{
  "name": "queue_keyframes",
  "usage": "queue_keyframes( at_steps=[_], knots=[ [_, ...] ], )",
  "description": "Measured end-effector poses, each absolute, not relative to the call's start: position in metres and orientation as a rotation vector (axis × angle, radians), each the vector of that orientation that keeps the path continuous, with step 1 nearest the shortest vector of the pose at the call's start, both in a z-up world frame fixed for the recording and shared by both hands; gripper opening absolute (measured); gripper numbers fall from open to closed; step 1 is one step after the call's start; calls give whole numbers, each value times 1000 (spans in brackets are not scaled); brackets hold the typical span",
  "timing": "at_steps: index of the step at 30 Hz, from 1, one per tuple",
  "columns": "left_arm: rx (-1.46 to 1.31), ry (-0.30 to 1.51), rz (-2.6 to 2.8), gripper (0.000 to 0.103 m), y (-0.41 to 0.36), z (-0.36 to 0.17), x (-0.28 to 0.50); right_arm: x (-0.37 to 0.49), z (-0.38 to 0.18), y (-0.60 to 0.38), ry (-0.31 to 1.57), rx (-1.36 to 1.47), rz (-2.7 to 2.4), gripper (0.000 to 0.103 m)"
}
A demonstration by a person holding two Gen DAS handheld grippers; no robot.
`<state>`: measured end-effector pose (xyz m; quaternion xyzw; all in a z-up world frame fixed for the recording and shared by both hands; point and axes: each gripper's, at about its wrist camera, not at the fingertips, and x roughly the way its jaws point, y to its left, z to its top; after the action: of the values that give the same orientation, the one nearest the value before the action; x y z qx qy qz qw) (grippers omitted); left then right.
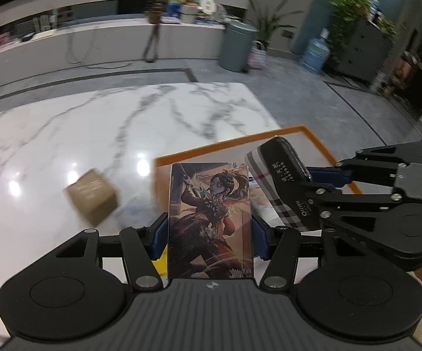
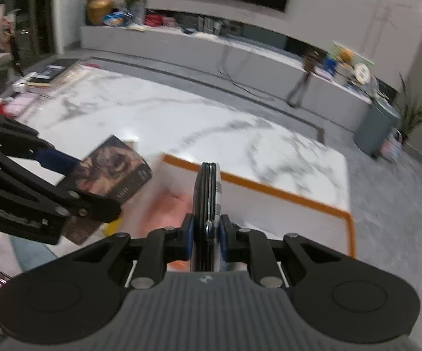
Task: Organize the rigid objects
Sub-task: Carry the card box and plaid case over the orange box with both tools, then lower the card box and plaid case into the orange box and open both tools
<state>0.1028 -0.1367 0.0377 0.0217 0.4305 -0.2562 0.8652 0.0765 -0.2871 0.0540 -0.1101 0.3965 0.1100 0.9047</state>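
Note:
My left gripper (image 1: pixel 209 234) is shut on an upright box printed with a game character (image 1: pixel 211 204), its blue pads pressing both side edges. From the right wrist view the same illustrated box (image 2: pixel 114 169) hangs in the left gripper (image 2: pixel 85 181) at the left. My right gripper (image 2: pixel 208 228) is shut on a thin plaid-and-black case (image 2: pixel 208 193), seen edge-on. In the left wrist view that plaid case (image 1: pixel 272 172) sits in the right gripper (image 1: pixel 296 187) at the right. Both are held above a white tray with an orange rim (image 1: pixel 298 129) (image 2: pixel 269 188).
A small brown cardboard box (image 1: pixel 92 199) lies on the white marble table (image 1: pixel 123 122), left of the tray. Something pink (image 2: pixel 170 204) lies blurred in the tray. Books (image 2: pixel 41 79) are stacked at the table's far left. A grey bin (image 1: pixel 237 46) stands on the floor beyond.

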Motion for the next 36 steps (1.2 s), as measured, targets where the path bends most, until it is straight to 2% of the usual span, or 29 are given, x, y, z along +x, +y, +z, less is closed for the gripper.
queue_keyframes(
  at_steps=[13,24,33,36],
  knots=[
    [6,1041,-581,65,-231,-19,158,134,-16,-385,1026,-72,113,16],
    [9,1068,-535,65,-245,-40,193,180,-54,-406,1129,90,121,16],
    [56,1081,-557,65,-254,-49,197,181,-57,-404,1086,-93,91,23],
    [78,1080,-560,65,-256,-50,196,177,-53,-401,1053,-179,97,23]
  ],
)
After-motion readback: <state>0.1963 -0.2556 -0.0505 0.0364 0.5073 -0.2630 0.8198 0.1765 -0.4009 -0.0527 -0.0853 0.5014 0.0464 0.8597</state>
